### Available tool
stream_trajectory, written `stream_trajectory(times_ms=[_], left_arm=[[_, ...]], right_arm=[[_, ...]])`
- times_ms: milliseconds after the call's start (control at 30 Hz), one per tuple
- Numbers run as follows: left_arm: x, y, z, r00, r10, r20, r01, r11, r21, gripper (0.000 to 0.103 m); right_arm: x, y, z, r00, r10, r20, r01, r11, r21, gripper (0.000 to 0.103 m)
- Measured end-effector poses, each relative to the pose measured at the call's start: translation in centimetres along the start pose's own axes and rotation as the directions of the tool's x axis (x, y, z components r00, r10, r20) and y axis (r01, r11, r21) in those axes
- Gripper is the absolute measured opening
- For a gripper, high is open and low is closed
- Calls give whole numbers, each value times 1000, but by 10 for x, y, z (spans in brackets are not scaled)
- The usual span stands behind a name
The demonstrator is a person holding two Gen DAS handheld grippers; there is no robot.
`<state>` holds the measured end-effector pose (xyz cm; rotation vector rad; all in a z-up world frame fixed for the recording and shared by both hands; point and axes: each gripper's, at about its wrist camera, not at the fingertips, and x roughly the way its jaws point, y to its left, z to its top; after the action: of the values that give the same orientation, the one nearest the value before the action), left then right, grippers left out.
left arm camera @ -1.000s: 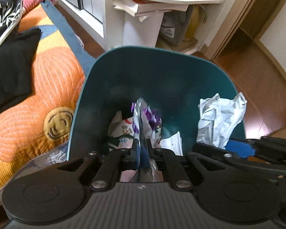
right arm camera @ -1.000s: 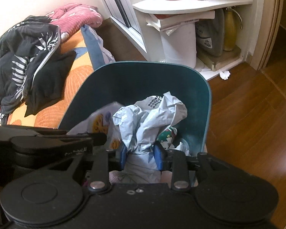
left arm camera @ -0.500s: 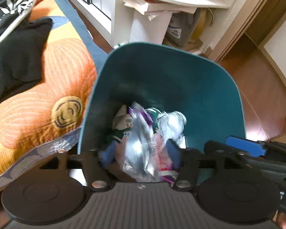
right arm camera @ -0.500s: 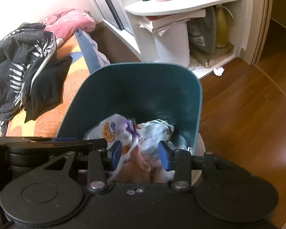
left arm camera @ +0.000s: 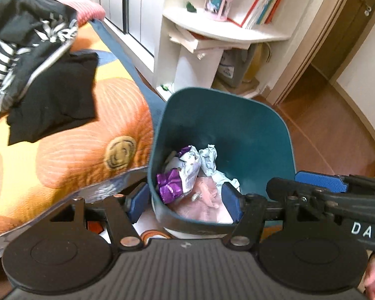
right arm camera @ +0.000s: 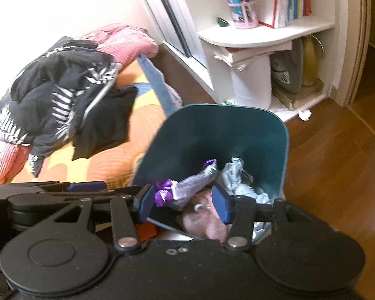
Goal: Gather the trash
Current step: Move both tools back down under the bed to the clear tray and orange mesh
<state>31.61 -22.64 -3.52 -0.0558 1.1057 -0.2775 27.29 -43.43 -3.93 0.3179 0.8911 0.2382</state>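
Bed (left arm camera: 62, 155) flanks the teal bin (left arm camera: 237, 130), which sits just below both grippers. Wrappers (left arm camera: 182, 175) lie inside it, loose. Left gripper (left arm camera: 185, 200) hangs wide and empty; right gripper (right arm camera: 185, 202) is opening, nothing pinched. One white scrap (right arm camera: 304, 115) lies on the floor by the shelf, far right, nearer the right hand.

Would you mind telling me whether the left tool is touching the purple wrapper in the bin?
Apart. In the left wrist view the left tool stands open above the teal bin, and the purple wrapper lies inside, clear of both pads.
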Motion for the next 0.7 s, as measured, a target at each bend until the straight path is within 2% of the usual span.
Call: stream_trajectory(times_ms=[267,367,533,700], left_arm=[[-64,35,-25,996,31,79,-28,999,-29,64],[-86,53,-39,994,41,106,-35,998,-52,70],[-114,91,-64,990,65,128,-51,992,-112,71],[-132,131,-93,979,139,149,-112,979,-173,81]], right_arm=[[-27,51,-9,997,72,26,-69,992,-101,51],[-33,74,-13,994,103,28,-98,984,-147,51],[-33,108,-24,989,144,21,-136,967,-215,51],[-18,141,-40,981,191,-18,-190,950,-248,52]])
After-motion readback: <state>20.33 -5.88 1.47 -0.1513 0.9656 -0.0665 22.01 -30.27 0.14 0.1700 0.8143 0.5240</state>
